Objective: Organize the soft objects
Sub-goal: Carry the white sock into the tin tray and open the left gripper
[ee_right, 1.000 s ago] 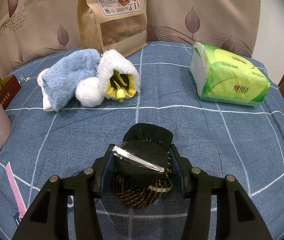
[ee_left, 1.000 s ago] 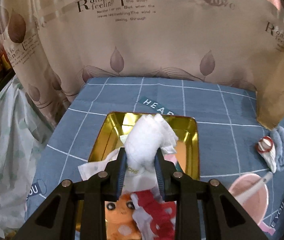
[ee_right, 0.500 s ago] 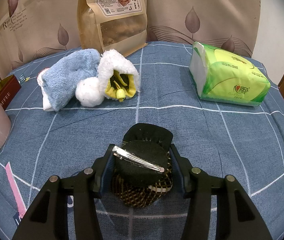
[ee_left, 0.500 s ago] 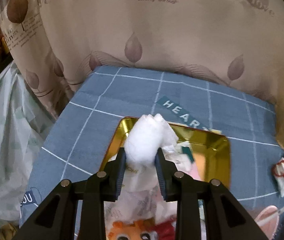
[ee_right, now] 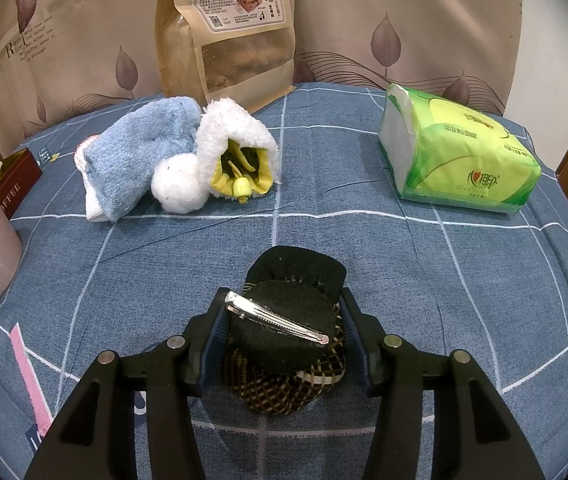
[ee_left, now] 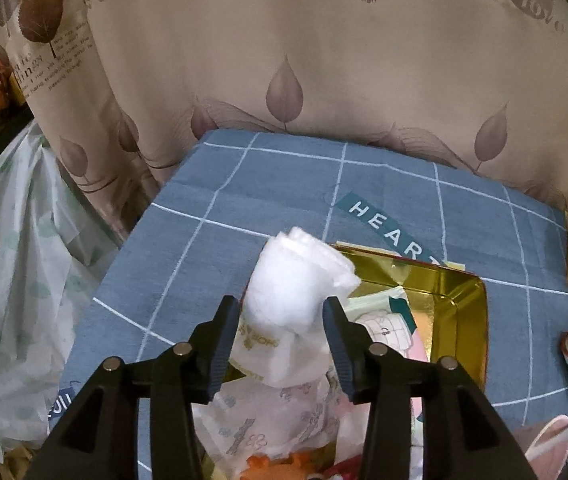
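Left gripper [ee_left: 282, 316]: jaws have just been opening and now stand moderately wide. A white, fluffy, folded cloth bundle [ee_left: 296, 284] sits between them; gaps show on both sides, so the pads do not press it. The bundle rests on a pile of white printed wrappers [ee_left: 268, 404] at the 9 o'clock end of a rectangular gold metal tray [ee_left: 464, 320]. Tray lies on a blue cloth with white grid lines [ee_left: 244, 208].

Right gripper [ee_right: 282, 320]: fingers set at medium width, closed on a round black felt hair accessory with a silver metal clip [ee_right: 280, 328] and a checked brown underside. Accessory is just above the blue cloth.

Right view, beyond the gripper: blue terry towel [ee_right: 140, 156] at 11 o'clock, touching a white fleece pouch with yellow lining [ee_right: 236, 148]; green tissue pack [ee_right: 456, 160] at 1 o'clock, well apart.
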Motion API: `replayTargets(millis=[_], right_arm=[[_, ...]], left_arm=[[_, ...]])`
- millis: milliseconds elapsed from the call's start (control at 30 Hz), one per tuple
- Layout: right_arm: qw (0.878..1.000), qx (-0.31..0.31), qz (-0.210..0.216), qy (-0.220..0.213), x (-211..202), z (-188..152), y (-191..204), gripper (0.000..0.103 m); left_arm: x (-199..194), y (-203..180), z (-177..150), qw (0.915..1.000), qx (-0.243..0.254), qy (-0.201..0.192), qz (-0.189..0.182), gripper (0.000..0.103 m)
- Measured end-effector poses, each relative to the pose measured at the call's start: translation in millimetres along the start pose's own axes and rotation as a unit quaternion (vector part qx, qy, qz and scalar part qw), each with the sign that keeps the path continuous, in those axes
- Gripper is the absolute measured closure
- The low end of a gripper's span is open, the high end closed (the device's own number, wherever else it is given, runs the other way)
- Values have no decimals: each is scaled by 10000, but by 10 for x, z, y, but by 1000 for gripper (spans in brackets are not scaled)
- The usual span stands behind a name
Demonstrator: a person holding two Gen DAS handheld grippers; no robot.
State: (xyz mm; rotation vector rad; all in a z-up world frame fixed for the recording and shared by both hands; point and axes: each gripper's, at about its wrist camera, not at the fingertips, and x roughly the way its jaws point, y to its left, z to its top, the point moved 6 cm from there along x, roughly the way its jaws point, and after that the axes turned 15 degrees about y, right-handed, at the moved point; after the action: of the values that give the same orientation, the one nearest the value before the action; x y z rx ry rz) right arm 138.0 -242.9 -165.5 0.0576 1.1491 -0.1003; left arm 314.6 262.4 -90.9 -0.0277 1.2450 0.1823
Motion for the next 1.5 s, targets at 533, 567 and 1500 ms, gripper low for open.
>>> replayTargets(millis=[533, 567, 1500], right_arm=[[10000, -5, 3, 1, 2, -2, 1, 54], [10000, -4, 7, 1, 2, -1, 2, 54], [10000, -33, -21, 1, 10, 4, 13, 53]], left_arm=[[-250, -89, -13, 9984, 69, -357, -433, 57], [-205, -130, -6, 9981, 96, -318, -522, 57], [-696, 127, -484, 9978, -44, -442, -491, 48]])
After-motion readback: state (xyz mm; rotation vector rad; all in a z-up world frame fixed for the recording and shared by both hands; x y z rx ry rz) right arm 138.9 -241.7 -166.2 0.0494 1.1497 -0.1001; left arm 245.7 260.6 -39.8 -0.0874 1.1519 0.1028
